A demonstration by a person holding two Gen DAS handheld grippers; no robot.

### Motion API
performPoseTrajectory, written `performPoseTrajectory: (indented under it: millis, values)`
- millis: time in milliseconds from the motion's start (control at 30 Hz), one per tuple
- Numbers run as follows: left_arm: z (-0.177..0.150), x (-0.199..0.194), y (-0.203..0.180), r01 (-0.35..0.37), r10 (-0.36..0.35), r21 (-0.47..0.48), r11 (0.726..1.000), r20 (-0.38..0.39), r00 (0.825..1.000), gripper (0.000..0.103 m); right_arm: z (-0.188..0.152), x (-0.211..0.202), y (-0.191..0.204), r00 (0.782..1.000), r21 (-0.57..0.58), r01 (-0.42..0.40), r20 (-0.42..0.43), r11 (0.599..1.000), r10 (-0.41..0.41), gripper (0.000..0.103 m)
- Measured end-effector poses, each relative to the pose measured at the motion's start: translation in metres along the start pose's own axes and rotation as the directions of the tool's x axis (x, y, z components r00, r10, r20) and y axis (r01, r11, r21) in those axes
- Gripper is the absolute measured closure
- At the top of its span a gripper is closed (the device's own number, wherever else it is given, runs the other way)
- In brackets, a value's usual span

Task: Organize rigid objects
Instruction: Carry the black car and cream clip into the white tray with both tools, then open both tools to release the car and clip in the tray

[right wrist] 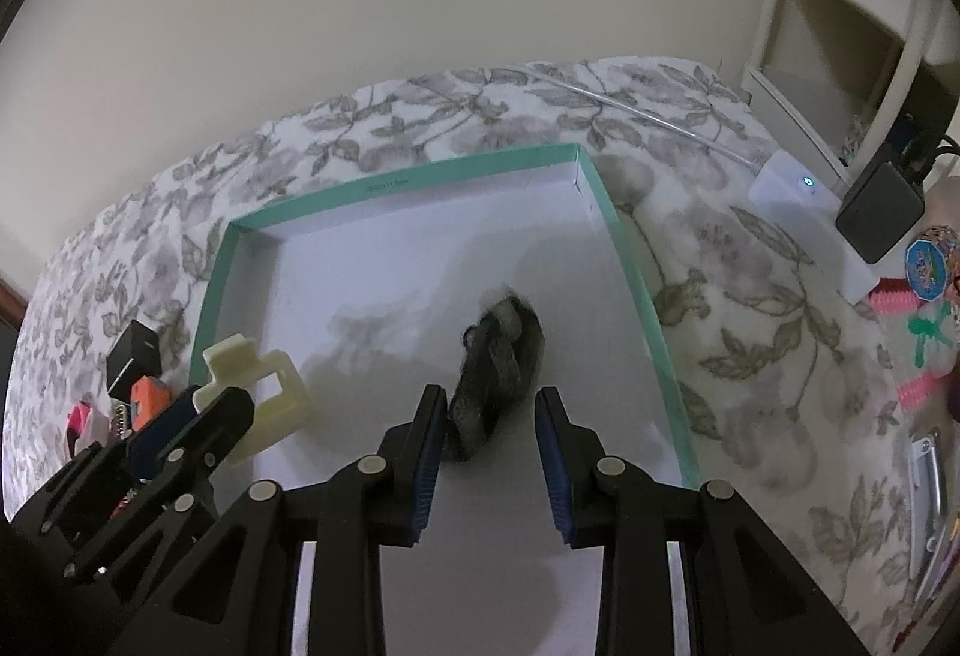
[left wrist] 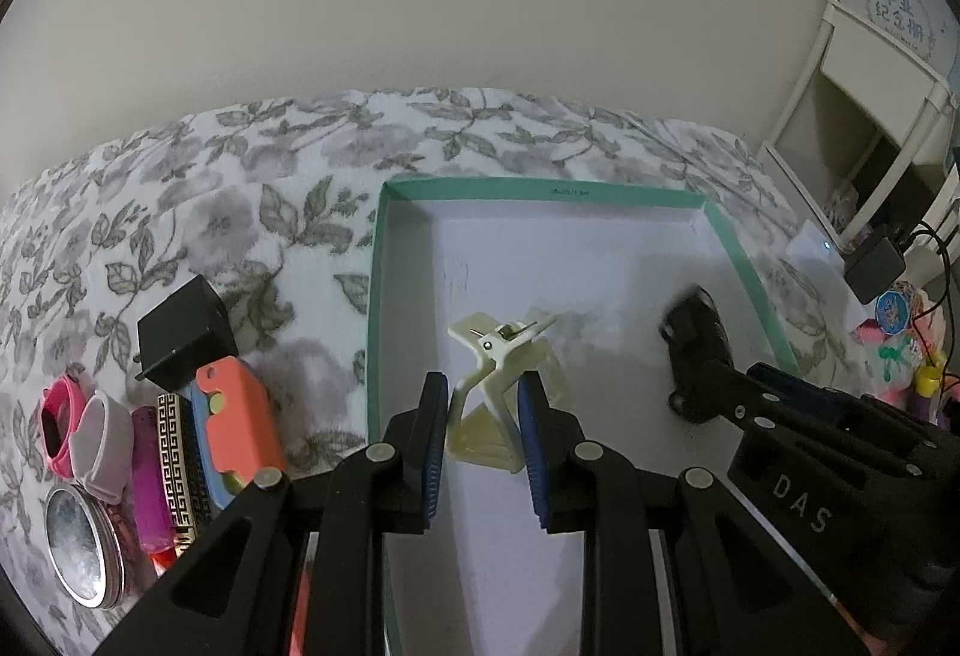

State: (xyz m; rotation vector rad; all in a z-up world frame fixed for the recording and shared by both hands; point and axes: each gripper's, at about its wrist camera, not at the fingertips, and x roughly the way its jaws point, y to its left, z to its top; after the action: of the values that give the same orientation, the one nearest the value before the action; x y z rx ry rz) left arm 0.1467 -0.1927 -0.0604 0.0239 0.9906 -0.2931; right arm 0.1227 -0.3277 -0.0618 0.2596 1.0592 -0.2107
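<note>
A shallow white tray with a teal rim [left wrist: 540,189] lies on a floral bedspread; it also shows in the right wrist view [right wrist: 420,179]. My left gripper [left wrist: 483,404] is shut on a cream hair claw clip [left wrist: 498,350], held just above the tray floor; the clip also shows in the right wrist view [right wrist: 258,392]. A black and grey hair clip [right wrist: 498,362], blurred, lies in the tray just ahead of my open right gripper [right wrist: 489,416]. It also shows in the left wrist view [left wrist: 696,338], beside the right gripper's fingers [left wrist: 774,392].
Left of the tray lie a black charger cube [left wrist: 183,332], an orange box [left wrist: 237,416], a patterned bar [left wrist: 174,464], a magenta item [left wrist: 147,476], pink and white bands [left wrist: 84,428] and a round tin [left wrist: 81,542]. A white shelf [left wrist: 864,80], a black adapter [right wrist: 879,206] and colourful toys [right wrist: 924,308] stand at right.
</note>
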Motion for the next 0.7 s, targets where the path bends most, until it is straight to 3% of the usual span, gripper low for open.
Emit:
performPoseTrajectory:
  millis: [233, 367, 700]
  values:
    - [0.003, -0.001, -0.001, 0.017, -0.017, -0.016, 1.000, -0.026, 1.000, 0.077, 0.003, -0.007, 0.001, 1.000, 0.004, -0.006, 0.018, 1.000, 0.006, 0.070]
    - [0.007, -0.010, -0.002, 0.025, -0.025, -0.029, 0.999, -0.018, 1.000, 0.049, 0.006, -0.011, 0.001, 1.000, 0.012, -0.004, 0.021, 1.000, 0.004, 0.069]
    - [0.026, -0.044, 0.007, 0.039, -0.035, -0.072, 0.997, 0.060, 0.998, 0.039, 0.019, -0.045, -0.002, 0.996, 0.031, -0.036, 0.086, 0.999, 0.033, 0.069]
